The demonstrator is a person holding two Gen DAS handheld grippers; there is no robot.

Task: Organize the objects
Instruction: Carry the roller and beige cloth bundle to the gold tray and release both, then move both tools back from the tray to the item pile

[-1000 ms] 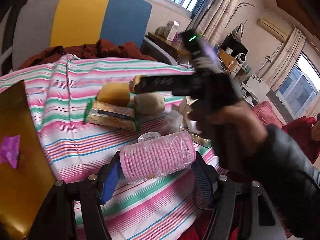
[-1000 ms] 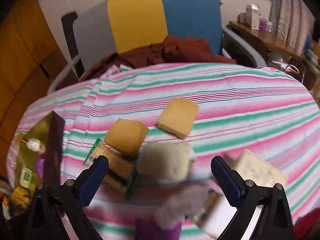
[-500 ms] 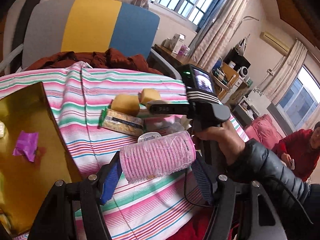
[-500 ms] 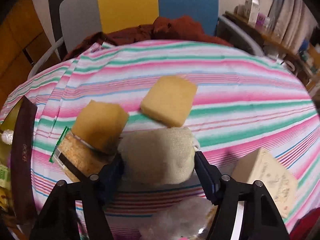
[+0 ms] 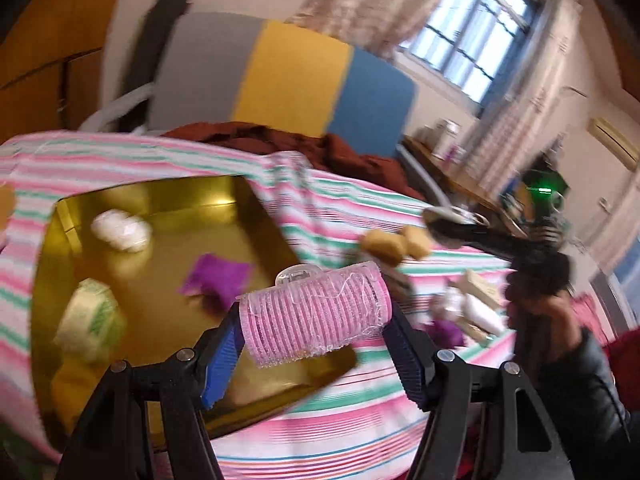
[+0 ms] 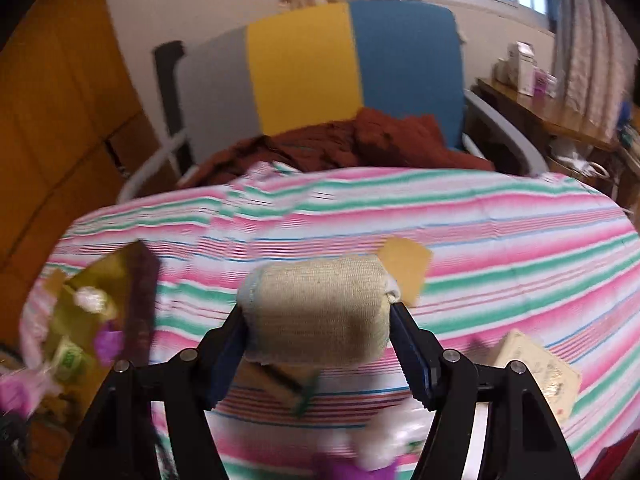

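A pink hair roller (image 5: 316, 312) lies crosswise between the blue pads of my left gripper (image 5: 314, 326), which is shut on it in the air above the near right part of a gold tray (image 5: 160, 320). The tray holds a white wad (image 5: 120, 230), a purple wrapper (image 5: 218, 278) and a green-and-white packet (image 5: 90, 318). My right gripper (image 6: 318, 316) is shut on a beige rolled cloth bundle (image 6: 320, 308), held above the striped tablecloth (image 6: 500, 220). In the right wrist view the tray (image 6: 76, 312) sits at the far left.
Two yellow sponges (image 5: 384, 244) lie mid-table; one sponge (image 6: 404, 268) shows behind the bundle. A beige box (image 6: 536, 364) lies right, a brown packet (image 6: 272, 376) under the bundle. A multicoloured chair (image 6: 312, 68) with red cloth (image 6: 360, 144) stands behind. A person's hand (image 5: 552, 312) is at right.
My left gripper swung left with the roller until it hangs over the gold tray. My right gripper shut on the beige bundle and lifted it off the table.
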